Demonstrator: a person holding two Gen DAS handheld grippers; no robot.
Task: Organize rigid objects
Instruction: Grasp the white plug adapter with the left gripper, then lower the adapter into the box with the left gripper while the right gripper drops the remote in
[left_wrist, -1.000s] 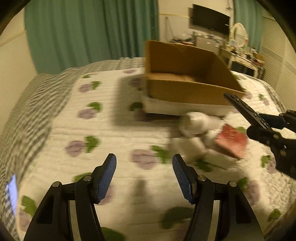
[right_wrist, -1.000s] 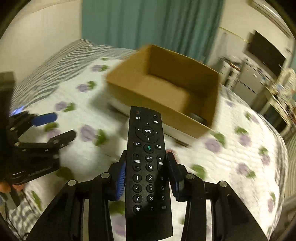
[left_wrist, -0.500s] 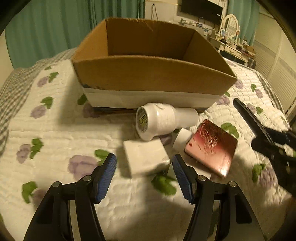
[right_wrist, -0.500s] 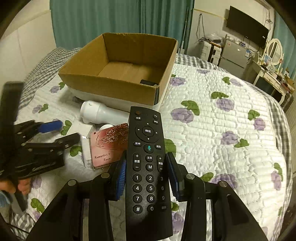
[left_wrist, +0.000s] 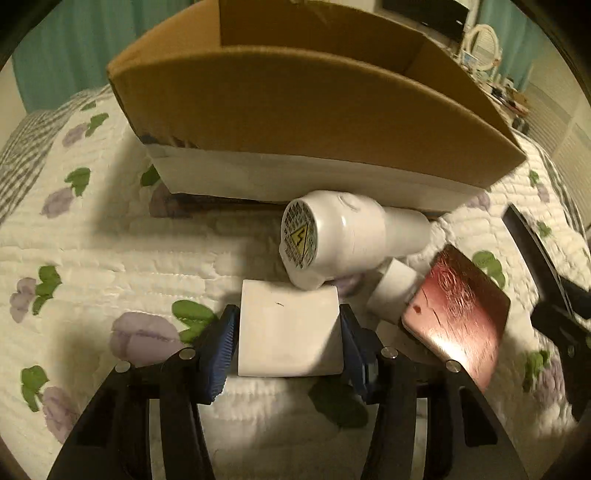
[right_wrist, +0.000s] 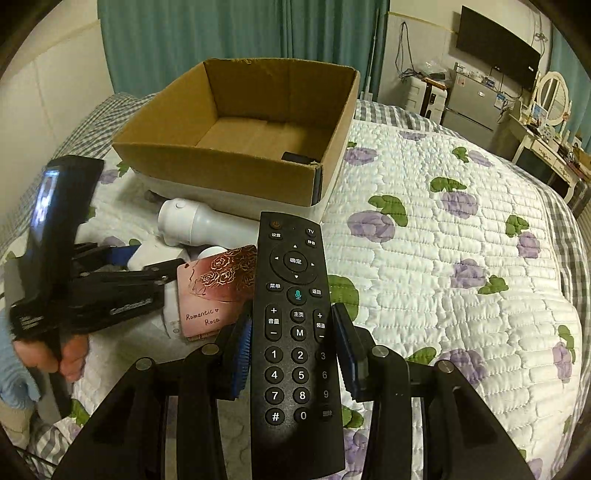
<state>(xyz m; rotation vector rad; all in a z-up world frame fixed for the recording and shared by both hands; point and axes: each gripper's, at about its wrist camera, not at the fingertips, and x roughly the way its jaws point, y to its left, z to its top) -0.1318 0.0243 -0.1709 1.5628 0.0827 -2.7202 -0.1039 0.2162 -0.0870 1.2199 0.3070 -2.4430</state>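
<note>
One remote (right_wrist: 295, 332) lengthwise between right gripper (right_wrist: 293, 347) jaws — top toward box (right_wrist: 240, 133).

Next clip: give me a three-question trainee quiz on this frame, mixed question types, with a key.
1. True or false: the right gripper holds the long black remote control over the flowered quilt.
2. Multiple choice: the left gripper has its blue pads on either side of
A. the white cylindrical device
B. the white square block
C. the pink rose-patterned card
3. Fill in: the small dark object inside the open brown cardboard box lies in the box's near-____ corner, seen from the right wrist.

Key: 1 true; 2 B; 3 right.
</note>
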